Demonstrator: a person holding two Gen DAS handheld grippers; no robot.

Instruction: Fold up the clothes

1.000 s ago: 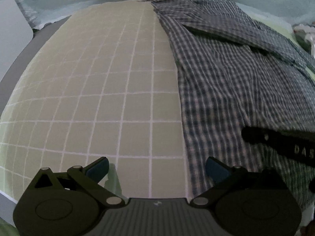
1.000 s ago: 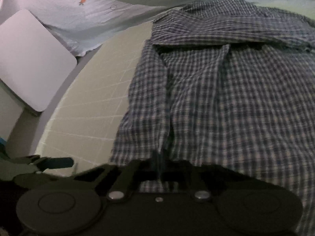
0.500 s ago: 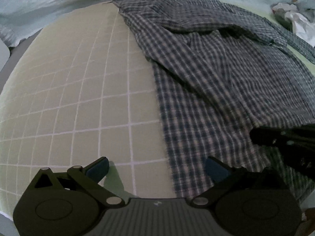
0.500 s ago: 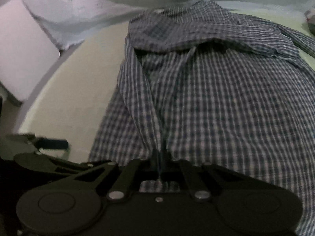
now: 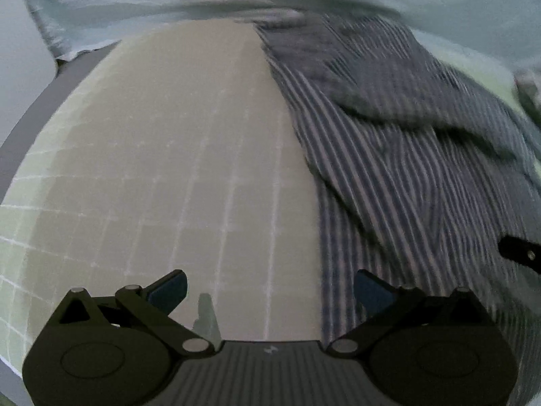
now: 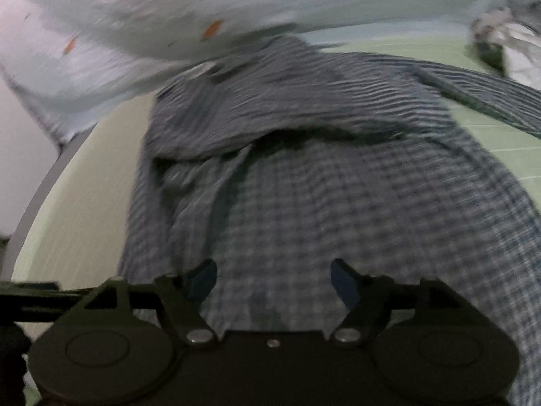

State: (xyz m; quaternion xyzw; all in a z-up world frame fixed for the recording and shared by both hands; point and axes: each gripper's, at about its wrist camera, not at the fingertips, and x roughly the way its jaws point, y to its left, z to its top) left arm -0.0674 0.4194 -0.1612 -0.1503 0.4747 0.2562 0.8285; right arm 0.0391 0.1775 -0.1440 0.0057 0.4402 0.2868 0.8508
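Observation:
A blue and white checked shirt (image 5: 405, 169) lies spread on a pale green gridded mat (image 5: 169, 169), with a sleeve folded across its upper part. My left gripper (image 5: 270, 291) is open over the shirt's left hem edge, nothing between its fingers. In the right wrist view the same shirt (image 6: 338, 203) fills the middle, and my right gripper (image 6: 274, 280) hangs open just above the lower part of the cloth. A sleeve (image 6: 473, 91) trails off to the right. Both views are motion-blurred. A tip of the right gripper (image 5: 517, 250) shows at the left view's right edge.
A light blue sheet with small orange prints (image 6: 135, 34) is bunched along the far side of the mat. Crumpled white and dark cloth (image 6: 507, 44) lies at the far right. The grey table edge (image 5: 40, 108) curves along the left.
My right gripper has opened and let go of the fold of shirt it was pinching. Both grippers have shifted, blurring the views; the left one stays open.

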